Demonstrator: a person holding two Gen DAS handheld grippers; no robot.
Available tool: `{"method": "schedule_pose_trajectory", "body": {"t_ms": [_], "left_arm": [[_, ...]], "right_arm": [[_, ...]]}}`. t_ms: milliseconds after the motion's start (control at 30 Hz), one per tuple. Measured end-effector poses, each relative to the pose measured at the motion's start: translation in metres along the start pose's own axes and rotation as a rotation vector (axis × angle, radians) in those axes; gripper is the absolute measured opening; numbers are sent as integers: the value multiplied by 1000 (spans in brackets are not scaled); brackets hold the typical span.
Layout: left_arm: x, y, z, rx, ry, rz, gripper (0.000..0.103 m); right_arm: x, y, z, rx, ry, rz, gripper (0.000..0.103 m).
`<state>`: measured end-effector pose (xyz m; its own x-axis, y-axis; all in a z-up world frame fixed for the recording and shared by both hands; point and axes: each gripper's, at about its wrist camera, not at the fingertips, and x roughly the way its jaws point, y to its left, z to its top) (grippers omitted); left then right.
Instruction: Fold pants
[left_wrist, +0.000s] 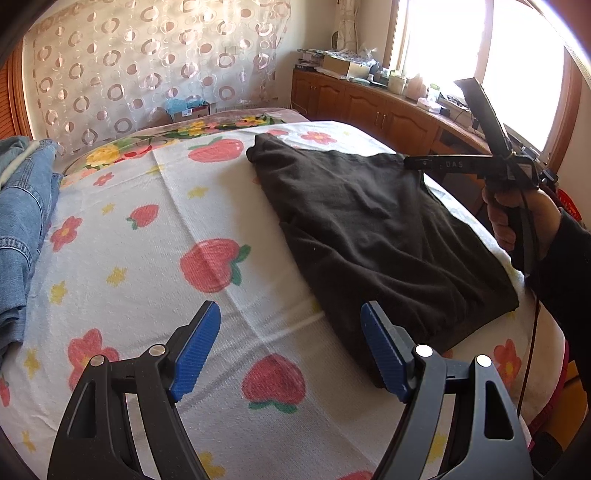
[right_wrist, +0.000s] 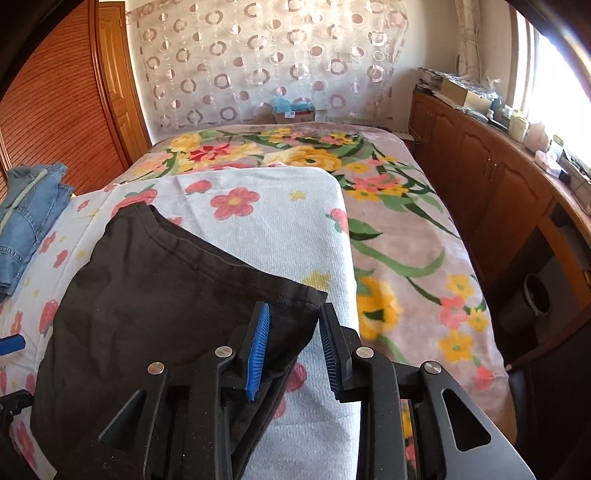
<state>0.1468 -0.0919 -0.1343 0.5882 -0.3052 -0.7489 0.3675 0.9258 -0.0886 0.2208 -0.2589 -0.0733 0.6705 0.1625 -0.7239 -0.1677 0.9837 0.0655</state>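
The folded black pants (left_wrist: 369, 236) are laid on the flowered towel (left_wrist: 147, 258) on the bed. The left gripper (left_wrist: 290, 349) is spread empty; the right gripper (right_wrist: 291, 350) is parted, a pants corner loose between its pads. Cardboard box (right_wrist: 293, 114) contents cannot be told.

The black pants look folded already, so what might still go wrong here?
The right gripper stands open around the corner of the pants, so pulling away could snag the cloth and undo the fold. The pants also lie near the edge of the towel on that side; a drag might slide them off. The left gripper is open and clear of them.
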Motion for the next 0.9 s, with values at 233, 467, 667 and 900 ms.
{"method": "schedule_pose_trajectory", "body": {"t_ms": [233, 467, 667, 900], "left_arm": [[7, 2, -4, -7, 19, 0, 79], [10, 1, -6, 10, 24, 18, 79], [9, 0, -6, 16, 25, 23, 79], [8, 0, -8, 17, 22, 24, 79]], "right_arm": [[-6, 4, 1, -23, -32, 19, 7], [-12, -8, 2, 7, -61, -30, 4], [-28, 0, -9, 4, -39, -24, 22], [-82, 20, -63, -24, -61, 28, 24]]}}
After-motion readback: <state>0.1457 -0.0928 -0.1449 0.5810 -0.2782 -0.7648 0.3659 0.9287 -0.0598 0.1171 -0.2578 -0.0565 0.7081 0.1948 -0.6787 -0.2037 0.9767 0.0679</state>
